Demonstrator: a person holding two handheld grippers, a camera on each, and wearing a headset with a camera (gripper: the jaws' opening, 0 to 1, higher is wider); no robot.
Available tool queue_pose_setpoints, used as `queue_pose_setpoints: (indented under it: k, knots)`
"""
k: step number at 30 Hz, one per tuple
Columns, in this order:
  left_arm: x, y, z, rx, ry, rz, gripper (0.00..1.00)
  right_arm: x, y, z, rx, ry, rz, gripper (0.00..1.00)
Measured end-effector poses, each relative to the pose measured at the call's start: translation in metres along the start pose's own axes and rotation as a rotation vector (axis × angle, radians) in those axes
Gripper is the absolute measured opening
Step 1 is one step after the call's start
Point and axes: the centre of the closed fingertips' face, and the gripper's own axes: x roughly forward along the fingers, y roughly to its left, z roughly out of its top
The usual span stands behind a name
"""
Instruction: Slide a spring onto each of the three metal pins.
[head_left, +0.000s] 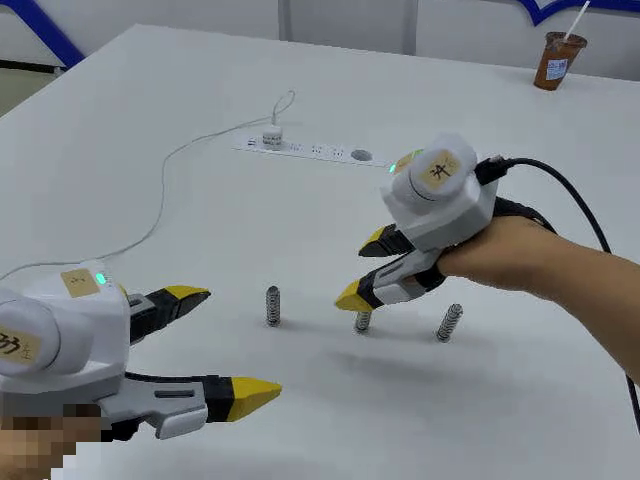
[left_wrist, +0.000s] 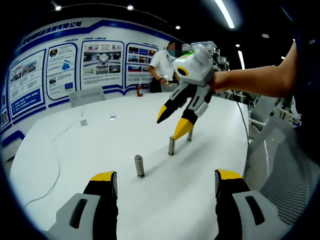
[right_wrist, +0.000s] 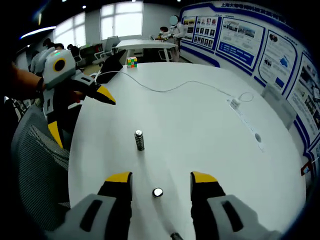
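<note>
Springs (head_left: 273, 305) on 3 pins (right_wrist: 158, 192); right gripper (head_left: 357, 273), fingers (head_left: 352, 296) apart, over middle one.

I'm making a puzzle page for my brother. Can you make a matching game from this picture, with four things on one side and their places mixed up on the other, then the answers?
Things:
1. left gripper
2. right gripper
3. brown cup
4. power strip

Places:
A. far right of the table
B. open, over the middle spring
C. near left, open, holding nothing
D. far middle, with a white plug in it

Pairs: 1-C, 2-B, 3-A, 4-D.
</note>
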Motion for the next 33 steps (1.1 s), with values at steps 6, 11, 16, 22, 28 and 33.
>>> queue_pose_setpoints:
  k: [6,11,16,22,28,33]
  knots:
    - [0.002,0.002,-0.001,-0.002,0.004,0.002,0.82,-0.016,-0.010,-0.013,0.057,-0.049,-0.053,0.51]
    - [0.004,0.003,0.001,-0.003,0.000,0.001,0.82,-0.032,-0.015,-0.022,0.084,-0.095,-0.095,0.54]
    - [0.005,0.004,0.003,-0.005,-0.003,0.003,0.82,-0.048,-0.022,-0.036,0.139,-0.140,-0.136,0.58]
    - [0.005,0.004,0.002,-0.007,-0.002,0.004,0.82,-0.063,-0.024,-0.061,0.177,-0.144,-0.170,0.61]
    - [0.005,0.003,0.000,-0.010,0.002,0.002,0.82,-0.077,-0.018,-0.079,0.214,-0.181,-0.191,0.61]
    - [0.004,0.002,-0.002,-0.011,0.005,0.002,0.82,-0.080,-0.007,-0.093,0.218,-0.191,-0.191,0.62]
